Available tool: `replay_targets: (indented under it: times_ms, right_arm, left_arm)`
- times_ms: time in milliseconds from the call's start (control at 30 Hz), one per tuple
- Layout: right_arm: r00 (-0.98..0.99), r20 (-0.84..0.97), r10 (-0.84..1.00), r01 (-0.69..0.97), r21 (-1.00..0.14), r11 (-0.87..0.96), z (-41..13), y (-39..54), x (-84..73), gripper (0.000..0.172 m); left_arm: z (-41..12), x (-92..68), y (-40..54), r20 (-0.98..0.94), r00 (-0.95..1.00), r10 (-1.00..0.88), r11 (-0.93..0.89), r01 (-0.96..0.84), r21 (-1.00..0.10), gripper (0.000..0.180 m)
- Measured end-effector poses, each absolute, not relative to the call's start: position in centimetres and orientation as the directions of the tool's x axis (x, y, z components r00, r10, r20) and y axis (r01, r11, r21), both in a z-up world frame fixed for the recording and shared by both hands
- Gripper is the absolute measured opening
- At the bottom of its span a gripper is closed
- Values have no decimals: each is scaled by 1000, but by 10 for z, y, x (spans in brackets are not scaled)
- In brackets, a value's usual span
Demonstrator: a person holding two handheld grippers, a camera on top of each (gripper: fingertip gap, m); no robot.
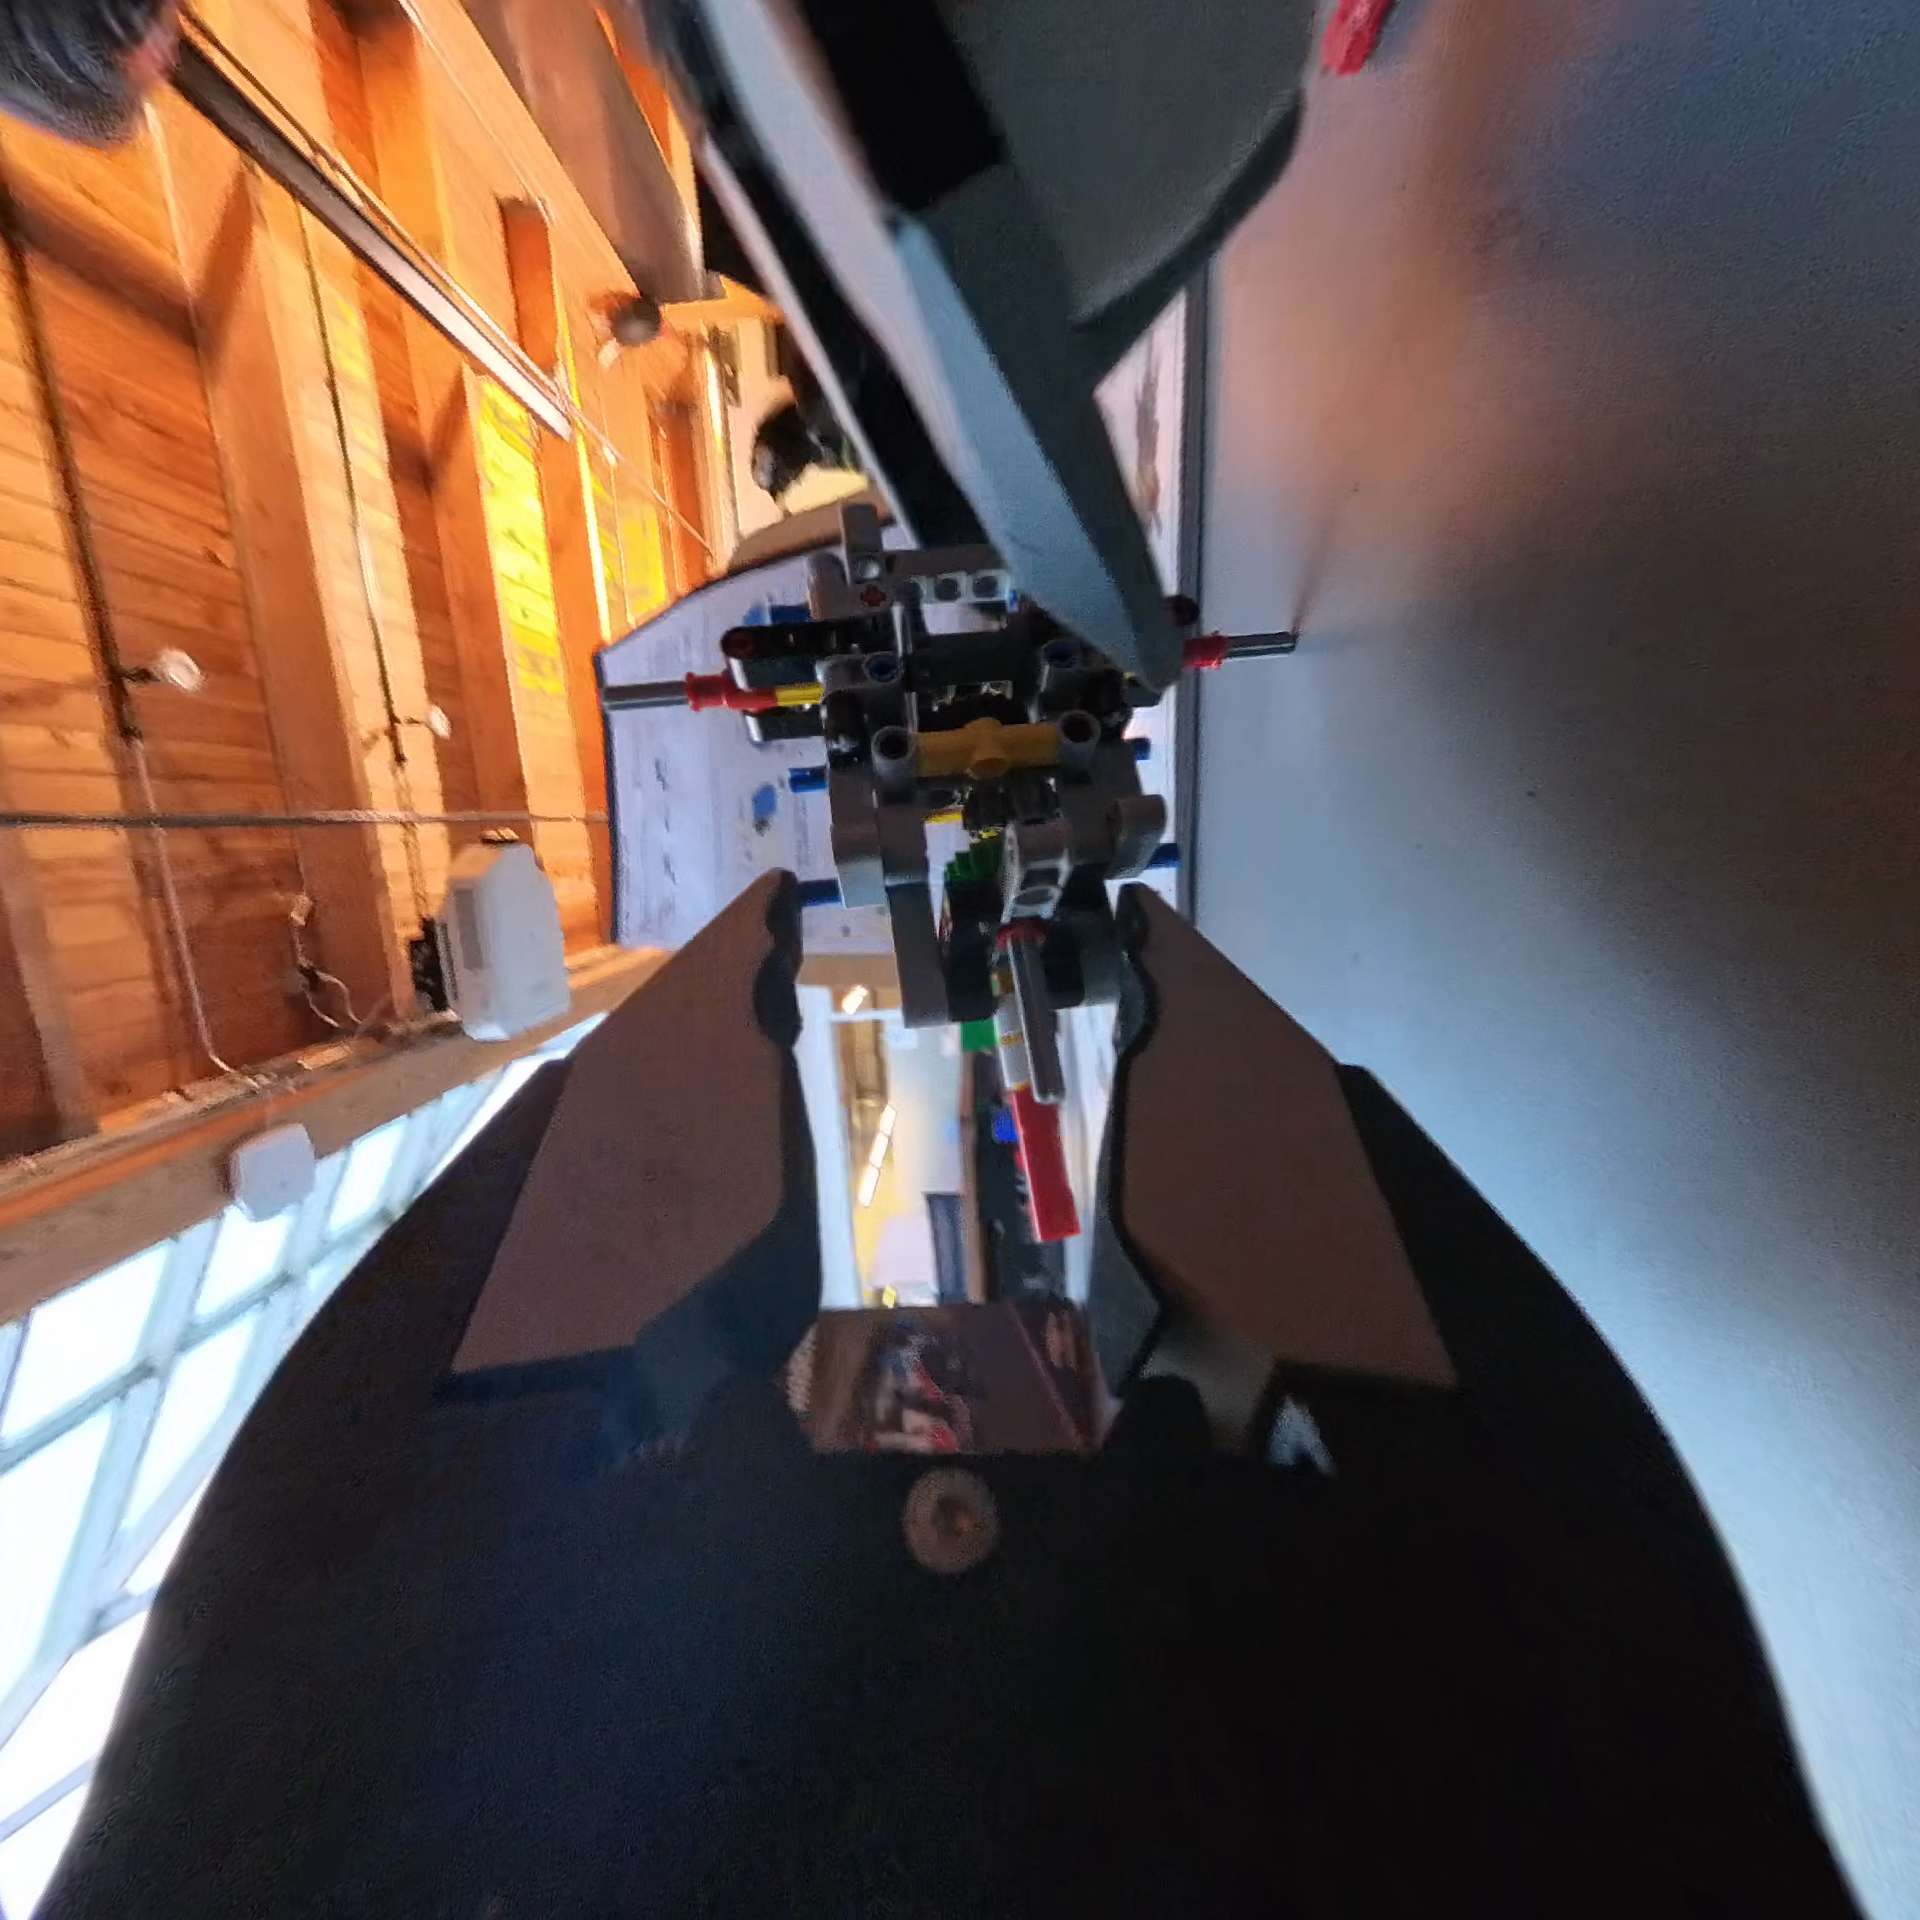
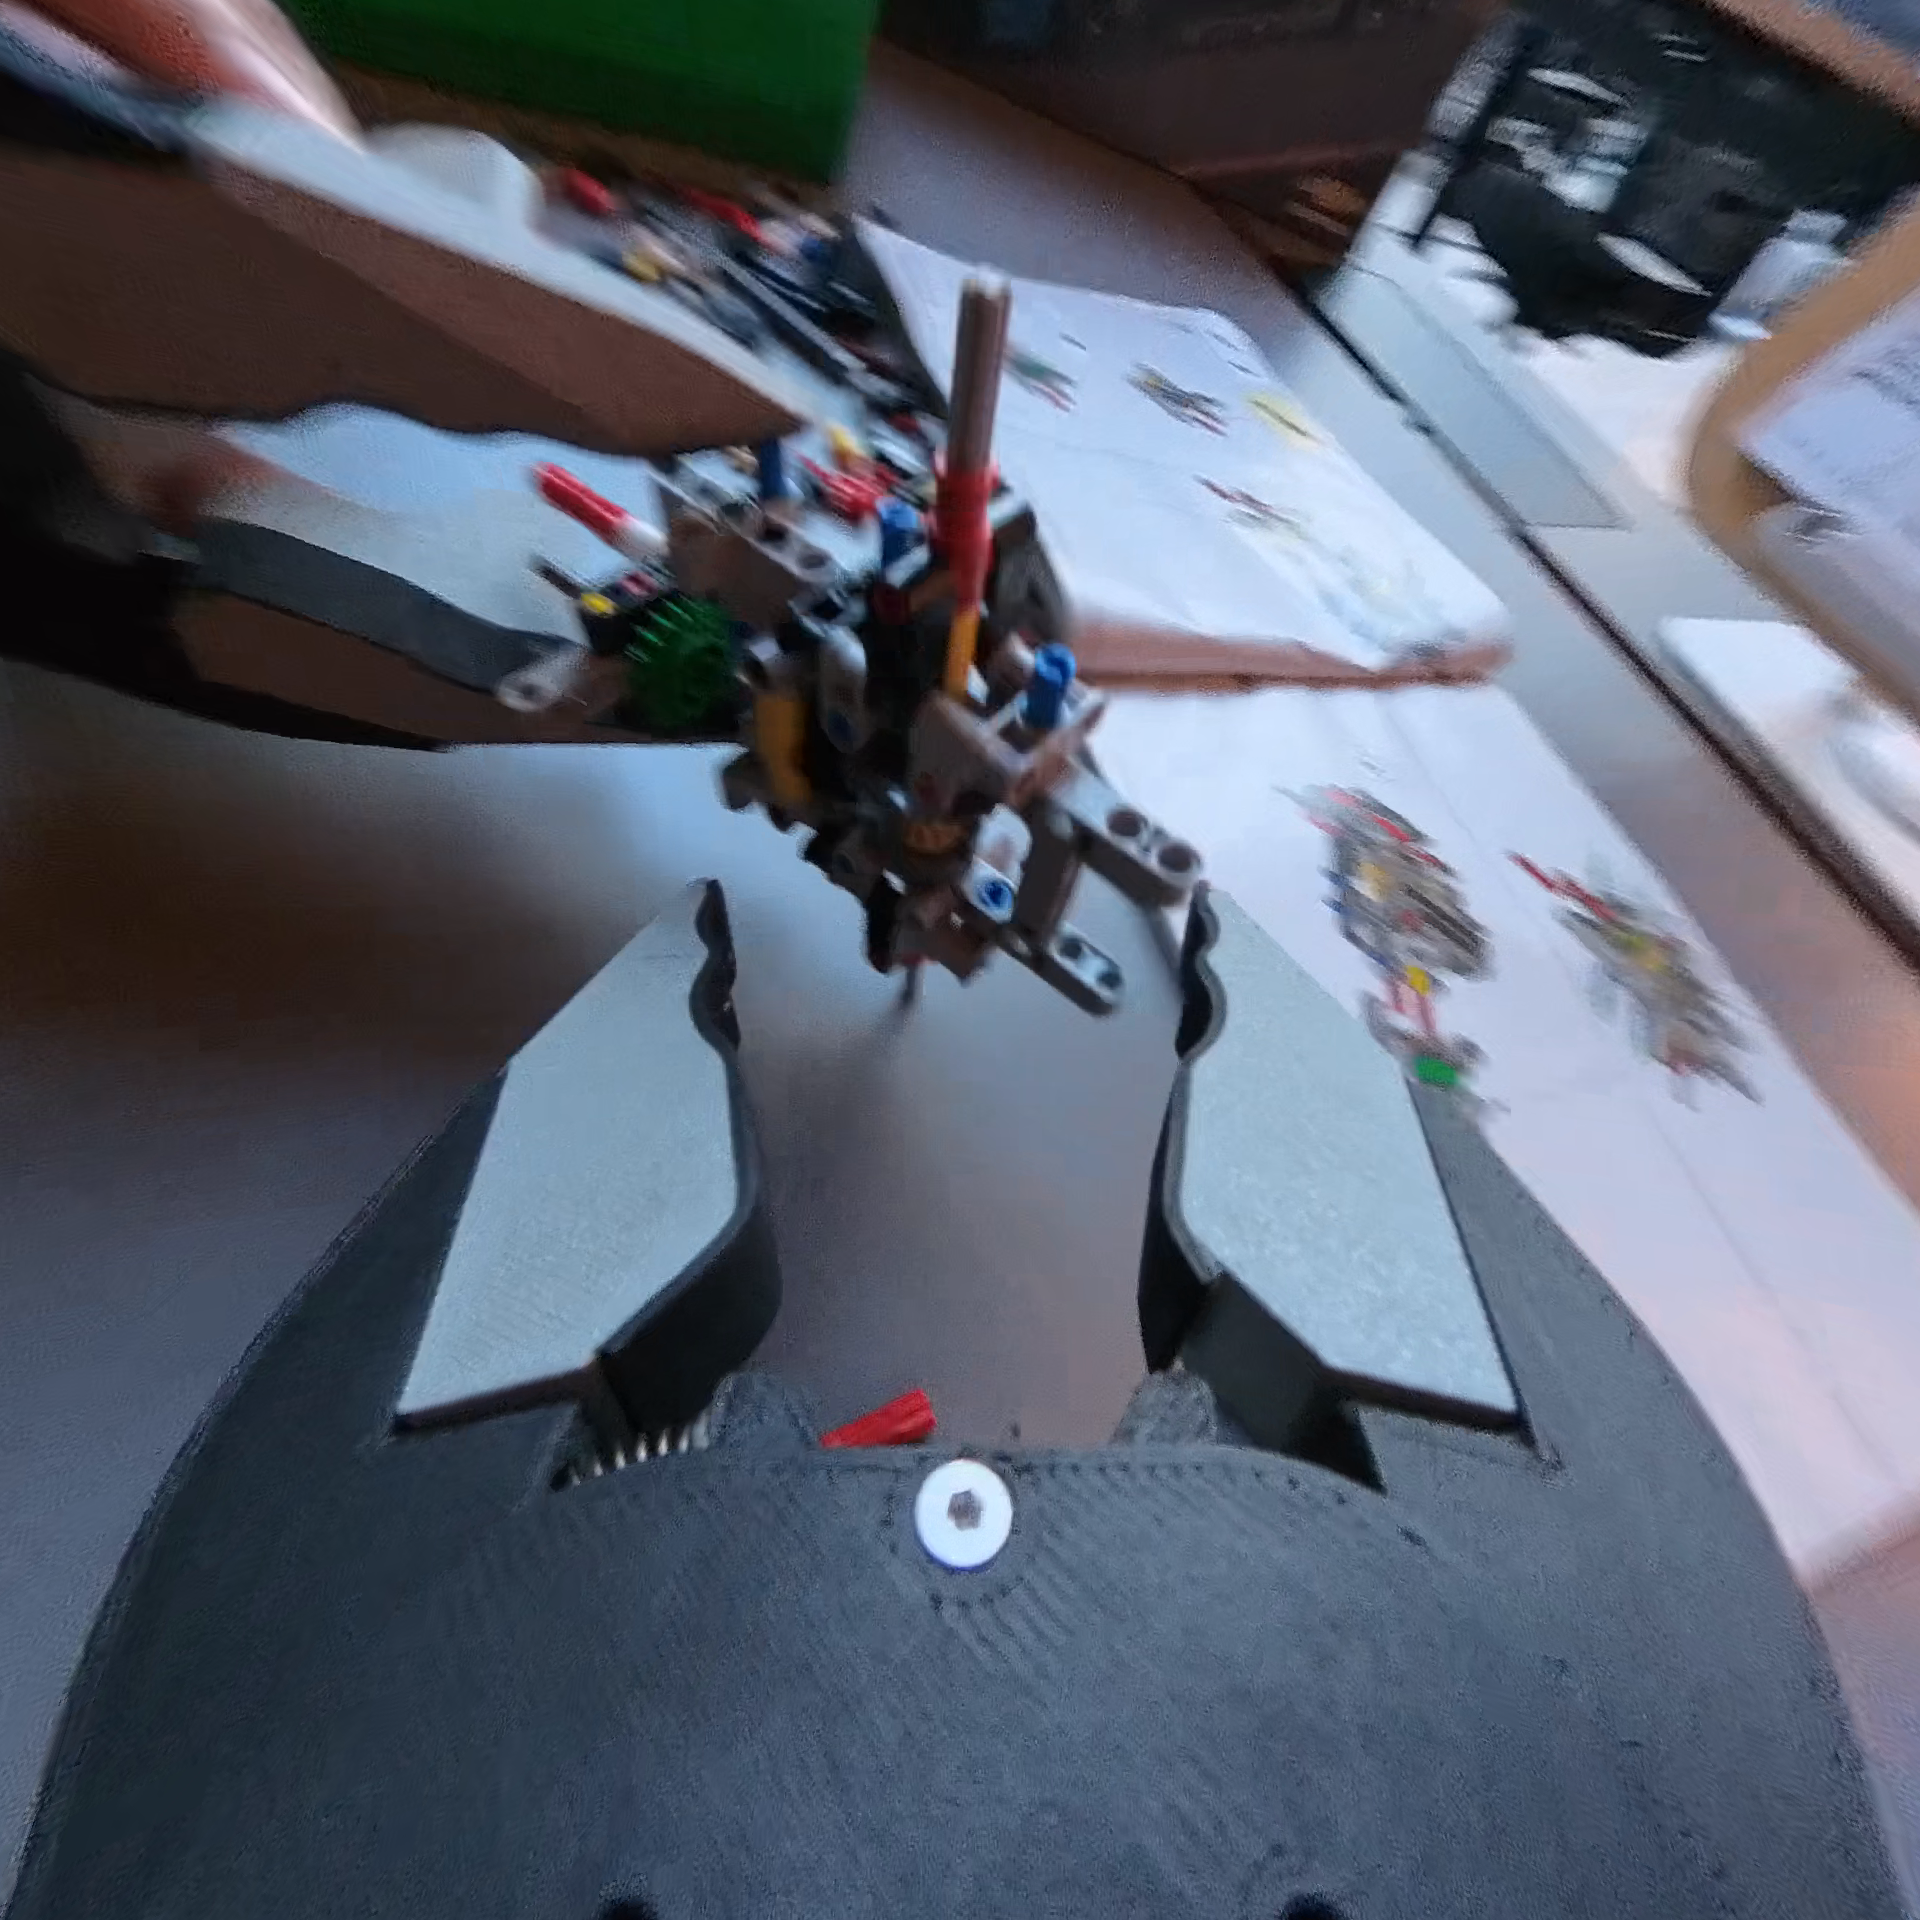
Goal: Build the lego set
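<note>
Two spread fingers (image 2: 1210,966), one brick model (image 2: 914,727), one booklet (image 2: 1247,499)

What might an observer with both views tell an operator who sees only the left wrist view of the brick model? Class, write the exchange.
Operator: Is the right gripper open?
Observer: Yes. The right gripper has its fingers wide apart, with the brick model just ahead of its tips.
Operator: What lies beyond the model?
Observer: Loose parts are scattered on the table, with a green box behind them.
</note>
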State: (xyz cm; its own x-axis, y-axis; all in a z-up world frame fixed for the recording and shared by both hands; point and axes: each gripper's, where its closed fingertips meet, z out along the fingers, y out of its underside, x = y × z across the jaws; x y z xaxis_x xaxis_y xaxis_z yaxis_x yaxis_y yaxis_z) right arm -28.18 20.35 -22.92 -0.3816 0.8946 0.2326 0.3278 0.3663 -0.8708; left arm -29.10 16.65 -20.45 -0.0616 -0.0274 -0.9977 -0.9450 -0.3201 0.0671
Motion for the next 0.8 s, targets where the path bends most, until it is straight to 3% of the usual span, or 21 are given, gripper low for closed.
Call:
replay_targets:
  times_ms: [67,133,233,333,467,533,600,700,800]
  right_arm:
    - [-530,108,841,308,-899,310,-226,187,-277,81]
    - [-608,37,793,325,-900,291,-227,181,-274,65]
    - [-625,59,779,298,-904,307,-225,188,-279,28]
    - [-607,84,790,291,-902,320,-226,194,-282,28]
    - [-505,329,798,206,-852,482,-222,211,-287,26]
    - [-444,477,759,171,-786,594,-218,216,-288,26]
    - [-376,654,656,160,-651,742,-220,221,-288,27]
    - [-296,857,422,152,-393,907,-229,222,-289,26]
    - [-222,930,291,146,-264,953,-225,222,-290,25]
  left_arm:
    - [-204,-290,166,-993,-118,-18,-271,-955,119,56]
    - [-204,-291,166,-992,-127,-15,-241,-962,127,56]
    - [-205,-295,168,-996,-85,-12,-217,-973,86,56]
    - [-210,-302,171,-999,-22,-38,-222,-975,29,57]
    - [-217,-313,168,-978,187,-90,-199,-966,-167,61]
    - [-226,-320,167,-931,332,-155,-225,-929,-294,61]
    - [-230,-330,166,-897,405,-177,-263,-898,-353,60]
    - [-233,-336,167,-886,427,-182,-285,-885,-368,52]
    - [-238,-338,167,-897,396,-195,-304,-894,-328,48]
